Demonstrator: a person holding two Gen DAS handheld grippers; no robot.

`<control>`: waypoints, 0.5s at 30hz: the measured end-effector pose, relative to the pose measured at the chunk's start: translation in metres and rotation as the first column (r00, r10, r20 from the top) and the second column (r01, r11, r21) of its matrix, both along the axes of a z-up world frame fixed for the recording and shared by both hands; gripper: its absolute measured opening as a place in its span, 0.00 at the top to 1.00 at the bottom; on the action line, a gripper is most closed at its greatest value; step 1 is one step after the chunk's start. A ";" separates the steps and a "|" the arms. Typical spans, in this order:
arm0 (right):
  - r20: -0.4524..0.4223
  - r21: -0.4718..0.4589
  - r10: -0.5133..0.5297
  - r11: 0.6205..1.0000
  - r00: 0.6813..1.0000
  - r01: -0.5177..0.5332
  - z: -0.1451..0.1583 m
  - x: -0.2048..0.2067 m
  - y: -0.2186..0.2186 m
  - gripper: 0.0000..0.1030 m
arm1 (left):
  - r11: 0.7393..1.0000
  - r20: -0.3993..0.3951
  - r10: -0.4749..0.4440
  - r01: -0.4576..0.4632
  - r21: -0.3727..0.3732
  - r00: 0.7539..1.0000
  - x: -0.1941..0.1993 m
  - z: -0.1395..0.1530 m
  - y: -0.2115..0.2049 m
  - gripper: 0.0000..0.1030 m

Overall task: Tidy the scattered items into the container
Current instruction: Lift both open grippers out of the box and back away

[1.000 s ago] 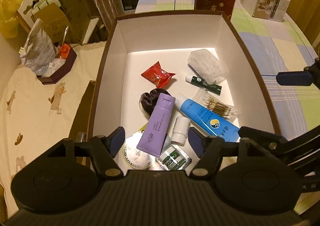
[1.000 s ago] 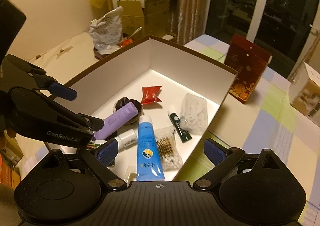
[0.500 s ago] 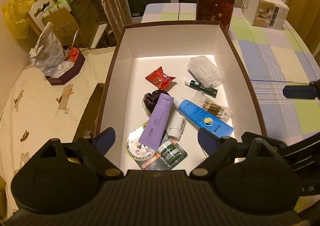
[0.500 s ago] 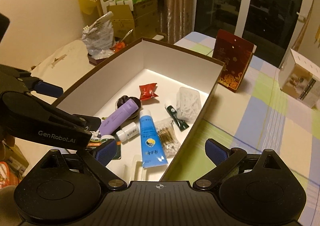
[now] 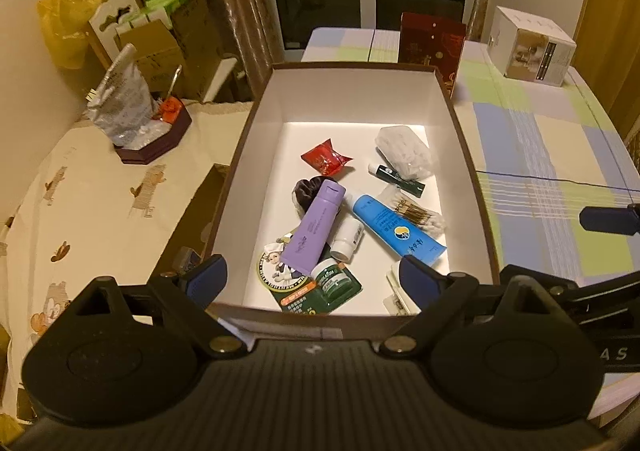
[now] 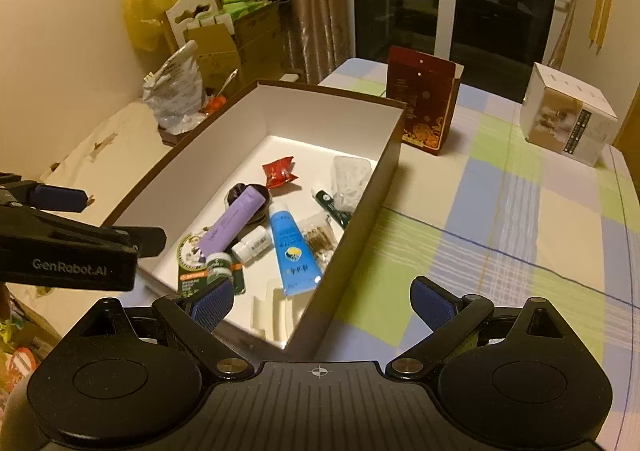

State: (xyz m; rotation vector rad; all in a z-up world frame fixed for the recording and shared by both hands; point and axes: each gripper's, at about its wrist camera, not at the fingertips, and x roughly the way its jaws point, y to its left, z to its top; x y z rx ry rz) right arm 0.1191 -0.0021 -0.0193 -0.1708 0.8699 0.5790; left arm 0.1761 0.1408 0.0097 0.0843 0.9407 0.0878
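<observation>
Looks like the closing step: every small item in view already inside the brown box [image 5: 460, 131], none seen loose on the checked tablecloth [image 5: 540, 155] beside it. Inside the box, near its middle, a purple tube [image 5: 314, 229] lying across a dark round thing [image 5: 306, 189]; just right of it a small white bottle [image 5: 347, 237] and a blue tube [image 5: 394, 229]; cotton swabs [image 5: 416, 211] against the blue tube; further toward the box's far wall a red packet [image 5: 326, 158], a clear bag [image 5: 404, 151] and a dark green stick [image 5: 396, 177]; at the near wall a green jar [image 5: 334, 279] on a printed card [image 5: 298, 285]. Left gripper [image 5: 312, 277] spread wide and empty over the box's near wall; right gripper [image 6: 322, 301] likewise wide and empty at the box's near right corner. Next, probably only a check around the box for strays, else nothing left to lift. Beyond the box, a red carton [image 5: 432, 37] and a white carton [image 5: 530, 47], likely not part of the job.
</observation>
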 end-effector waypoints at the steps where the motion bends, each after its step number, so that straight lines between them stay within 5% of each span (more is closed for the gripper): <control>1: 0.007 0.003 -0.004 1.000 1.000 0.004 0.002 -0.005 -0.003 0.03 | 1.000 0.004 0.006 -0.006 -0.001 1.000 -0.005 0.003 -0.002 0.11; 7: 0.008 0.009 -0.003 1.000 1.000 0.002 0.014 -0.026 -0.017 0.03 | 1.000 0.030 0.012 -0.013 0.025 0.999 -0.035 0.016 -0.013 0.07; 15: 0.060 -0.033 0.021 0.999 0.998 -0.019 0.027 -0.053 -0.035 0.03 | 0.998 0.042 0.048 -0.046 -0.052 0.998 -0.071 0.031 -0.023 0.07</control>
